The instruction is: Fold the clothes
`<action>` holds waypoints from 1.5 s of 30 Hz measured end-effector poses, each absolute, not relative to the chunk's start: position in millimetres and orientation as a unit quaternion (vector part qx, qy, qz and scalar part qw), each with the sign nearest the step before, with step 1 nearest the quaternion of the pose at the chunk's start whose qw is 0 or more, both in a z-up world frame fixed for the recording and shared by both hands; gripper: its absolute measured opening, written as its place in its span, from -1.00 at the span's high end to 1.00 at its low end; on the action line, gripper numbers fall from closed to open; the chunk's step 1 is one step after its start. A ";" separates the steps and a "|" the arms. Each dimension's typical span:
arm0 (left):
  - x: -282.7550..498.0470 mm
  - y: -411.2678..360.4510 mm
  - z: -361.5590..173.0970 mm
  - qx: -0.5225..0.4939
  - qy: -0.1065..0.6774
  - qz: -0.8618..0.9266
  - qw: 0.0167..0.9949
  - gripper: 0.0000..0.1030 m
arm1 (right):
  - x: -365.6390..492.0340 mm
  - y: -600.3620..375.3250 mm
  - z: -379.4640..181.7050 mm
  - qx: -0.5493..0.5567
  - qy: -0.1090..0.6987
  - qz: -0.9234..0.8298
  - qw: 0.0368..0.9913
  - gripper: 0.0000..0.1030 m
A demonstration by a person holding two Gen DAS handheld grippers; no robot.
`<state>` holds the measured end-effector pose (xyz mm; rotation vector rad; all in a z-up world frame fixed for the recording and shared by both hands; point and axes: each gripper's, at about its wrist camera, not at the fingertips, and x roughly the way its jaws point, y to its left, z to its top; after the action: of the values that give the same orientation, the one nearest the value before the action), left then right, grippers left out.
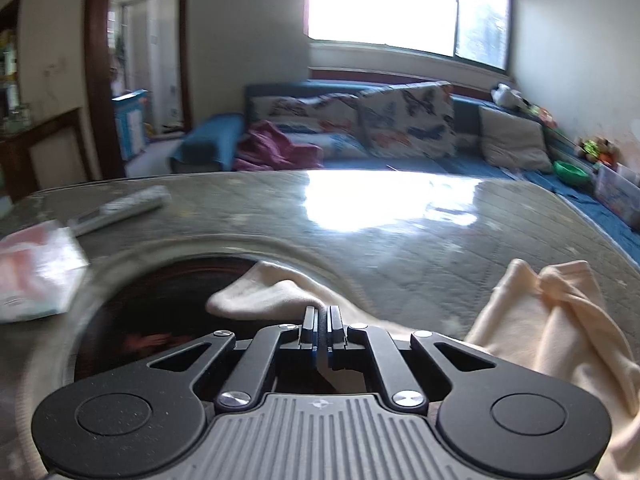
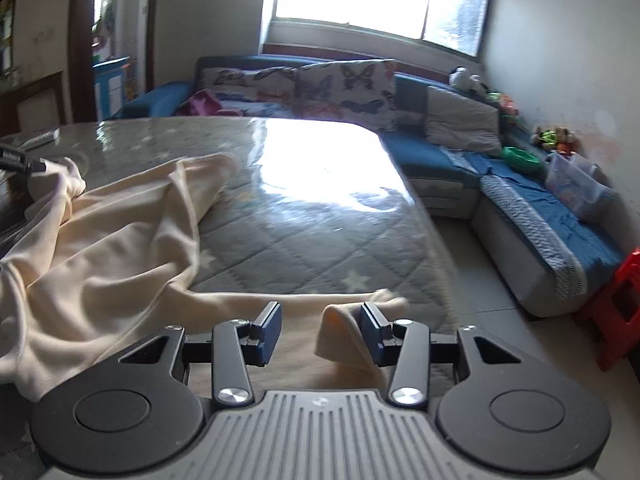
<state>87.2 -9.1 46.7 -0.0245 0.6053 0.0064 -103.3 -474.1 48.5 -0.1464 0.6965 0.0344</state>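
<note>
1. Left gripper [image 1: 321, 330] pinched tight on soft cream knit garment [image 2: 120, 248], sprawled rumpled across glossy grey quilted table [image 2: 320, 240].
2. Right gripper [image 2: 320, 330] wide apart, holding nothing, straddling raised hem.
3. Likely one-sided drag, skewing fold.

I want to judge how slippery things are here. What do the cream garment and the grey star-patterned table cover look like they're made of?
The cream garment looks like a soft matte knit, perhaps cotton or fleece: it drapes in loose folds without shine. The grey star-patterned table cover looks like quilted fabric under a clear glossy sheet, probably plastic or glass: diamond stitching shows, yet the window glares off it.
</note>
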 end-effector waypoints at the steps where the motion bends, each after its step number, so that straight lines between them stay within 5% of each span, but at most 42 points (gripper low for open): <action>1: 81.3 -0.2 48.0 -0.016 0.297 0.013 0.955 0.92 | -102.4 -469.6 45.8 -0.078 0.343 0.022 0.936 0.05; 20: -74.6 89.0 45.2 -0.018 0.353 0.066 0.933 0.91 | -127.8 -445.6 39.1 -0.160 0.364 0.085 0.914 -0.08; 23: -79.4 90.9 47.0 -0.010 0.365 0.051 0.930 0.78 | -129.5 -449.3 46.6 -0.151 0.383 0.101 0.906 -0.01; 30: -67.0 79.6 74.4 0.006 0.332 0.024 0.943 0.37 | -111.2 -439.8 75.1 -0.131 0.369 0.147 0.908 0.09; 45: 69.4 -40.1 58.9 0.061 0.335 -0.137 0.930 0.33 | -10.5 -322.4 61.3 -0.171 0.331 0.259 0.891 0.21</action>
<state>69.4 -40.1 58.9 0.1247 0.6863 -0.2808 -10.5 -322.4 61.3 -0.3551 0.6868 0.5368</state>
